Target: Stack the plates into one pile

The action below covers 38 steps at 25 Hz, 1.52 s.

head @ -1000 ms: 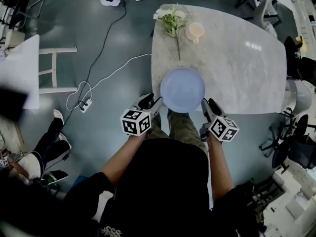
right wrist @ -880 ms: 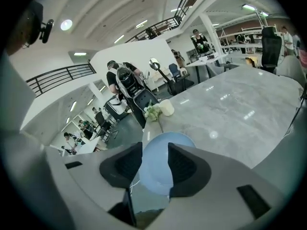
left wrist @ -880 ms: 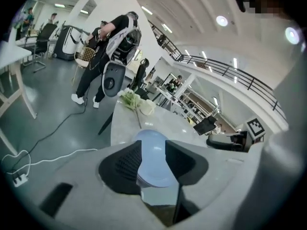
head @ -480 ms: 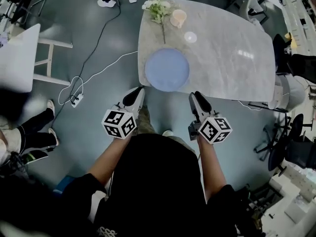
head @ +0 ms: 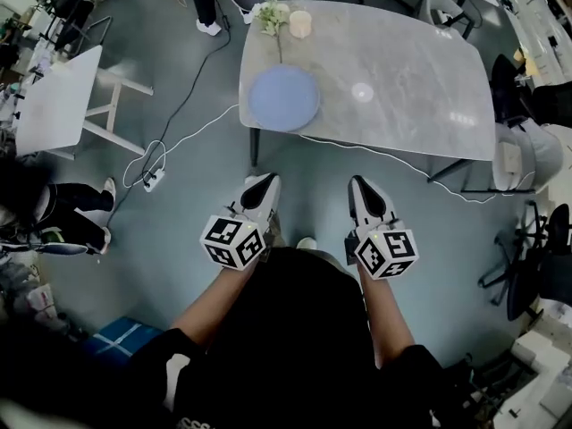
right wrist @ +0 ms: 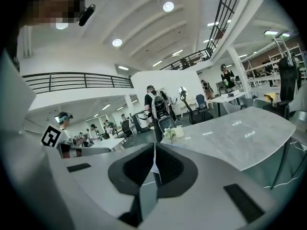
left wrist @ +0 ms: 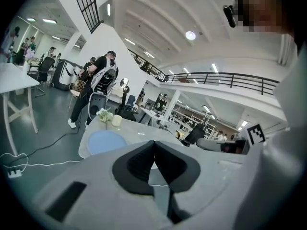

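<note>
I see the round pale-blue plate [head: 283, 98] by the left front edge of the grey marble table [head: 411, 88]; short of that table, my left gripper [head: 263, 184] is closed, empty; my right gripper [head: 363, 189] has just been closing, empty.

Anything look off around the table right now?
Nothing spilled or broken. The blue plate lies flat but close to the near left edge of the table, apparently fully on it. A flower sprig lies beside the cup at the far corner. A white cable trails over the floor nearby.
</note>
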Each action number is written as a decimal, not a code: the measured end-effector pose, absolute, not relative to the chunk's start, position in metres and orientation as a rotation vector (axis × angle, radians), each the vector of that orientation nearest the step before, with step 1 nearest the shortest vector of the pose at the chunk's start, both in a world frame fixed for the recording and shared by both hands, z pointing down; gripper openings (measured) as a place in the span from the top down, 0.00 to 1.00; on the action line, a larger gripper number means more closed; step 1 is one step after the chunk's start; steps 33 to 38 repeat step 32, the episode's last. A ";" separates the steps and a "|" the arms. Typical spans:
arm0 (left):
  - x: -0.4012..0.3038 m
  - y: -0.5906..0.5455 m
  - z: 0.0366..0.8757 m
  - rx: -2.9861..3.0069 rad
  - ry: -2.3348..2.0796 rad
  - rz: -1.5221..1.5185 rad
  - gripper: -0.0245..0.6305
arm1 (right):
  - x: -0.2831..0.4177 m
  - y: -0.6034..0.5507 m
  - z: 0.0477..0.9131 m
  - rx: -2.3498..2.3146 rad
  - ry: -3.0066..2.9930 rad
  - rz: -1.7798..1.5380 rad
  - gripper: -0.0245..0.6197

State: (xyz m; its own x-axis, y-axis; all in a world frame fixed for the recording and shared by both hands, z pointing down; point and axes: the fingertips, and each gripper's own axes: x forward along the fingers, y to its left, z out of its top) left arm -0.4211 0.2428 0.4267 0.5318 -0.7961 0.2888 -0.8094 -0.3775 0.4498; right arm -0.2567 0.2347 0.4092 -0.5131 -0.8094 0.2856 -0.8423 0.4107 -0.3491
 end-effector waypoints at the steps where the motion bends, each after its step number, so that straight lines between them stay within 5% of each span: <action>1: -0.415 0.251 0.421 2.238 -1.302 0.033 0.94 | -0.251 0.242 0.402 1.518 -2.584 0.677 0.93; 14: -0.410 0.252 0.363 2.351 -1.424 0.012 0.94 | -0.235 0.250 0.336 1.594 -2.612 0.373 0.94; 38: -0.426 0.282 0.365 2.350 -1.452 0.075 0.94 | -0.252 0.280 0.349 1.535 -2.598 0.406 0.94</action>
